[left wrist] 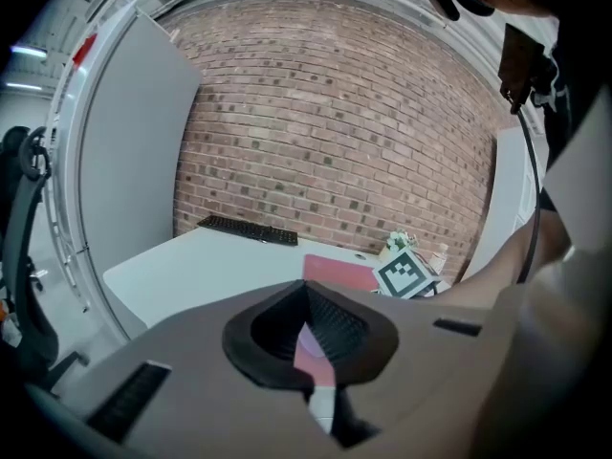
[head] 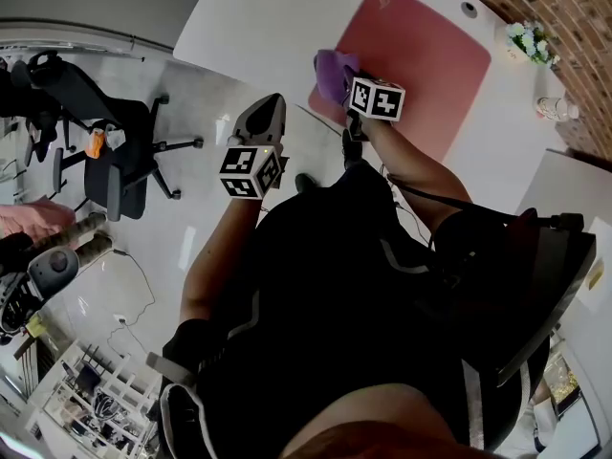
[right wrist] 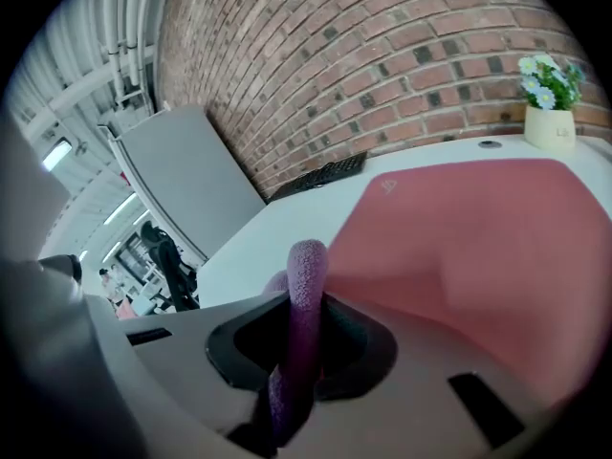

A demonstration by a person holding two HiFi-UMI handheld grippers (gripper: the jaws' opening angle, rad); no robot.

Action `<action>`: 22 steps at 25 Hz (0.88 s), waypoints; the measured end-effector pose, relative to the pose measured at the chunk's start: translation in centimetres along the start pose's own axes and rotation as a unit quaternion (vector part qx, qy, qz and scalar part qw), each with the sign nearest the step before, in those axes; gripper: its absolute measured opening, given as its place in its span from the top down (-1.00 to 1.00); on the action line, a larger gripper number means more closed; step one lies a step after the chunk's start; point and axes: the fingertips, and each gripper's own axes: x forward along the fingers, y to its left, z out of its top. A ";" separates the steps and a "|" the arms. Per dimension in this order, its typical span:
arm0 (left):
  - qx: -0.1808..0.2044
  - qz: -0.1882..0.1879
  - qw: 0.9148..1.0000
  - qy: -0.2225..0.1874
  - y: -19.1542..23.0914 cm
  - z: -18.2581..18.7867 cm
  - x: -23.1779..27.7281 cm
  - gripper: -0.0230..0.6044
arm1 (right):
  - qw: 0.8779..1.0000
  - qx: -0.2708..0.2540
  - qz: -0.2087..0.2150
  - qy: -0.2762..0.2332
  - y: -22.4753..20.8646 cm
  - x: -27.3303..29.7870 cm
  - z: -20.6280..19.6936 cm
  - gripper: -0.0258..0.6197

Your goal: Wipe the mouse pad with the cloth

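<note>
Closest to the head camera was the person's dark clothing, both arms reaching forward. At left an office chair (head: 107, 142) stood on the floor, off the white desk (head: 258, 17). The left gripper (head: 273, 101) hung short of the desk edge, jaws together on nothing. The right gripper (head: 346, 77) was clamped on a purple, nubbly cloth (head: 333, 69) at the near left edge of the mouse pad (head: 426, 51); contact with the pad couldn't be made out. The pad was salmon-pink, plain, round-cornered, with a small pale logo (right wrist: 389, 186). Only the gripper views showed a black keyboard (right wrist: 320, 174) by the brick wall. The rest of the pad lay bare, and potted flowers (head: 530, 40) stood beyond its far right corner.
</note>
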 end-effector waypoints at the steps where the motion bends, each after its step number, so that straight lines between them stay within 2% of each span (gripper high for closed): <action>1: 0.003 -0.004 1.000 0.002 -0.2 0.0 0.2 0.92 | 1.000 0.004 -0.008 -0.002 -0.6 -0.2 0.0 0.73; 11: 0.023 -0.041 0.999 0.007 -3.0 0.3 2.2 0.91 | 0.998 0.032 -0.059 -0.020 -5.8 -3.1 -0.3 0.73; 22: 0.053 -0.105 0.993 0.018 -8.3 -0.1 4.4 0.92 | 0.990 0.067 -0.113 -0.048 -11.3 -8.1 -1.4 0.73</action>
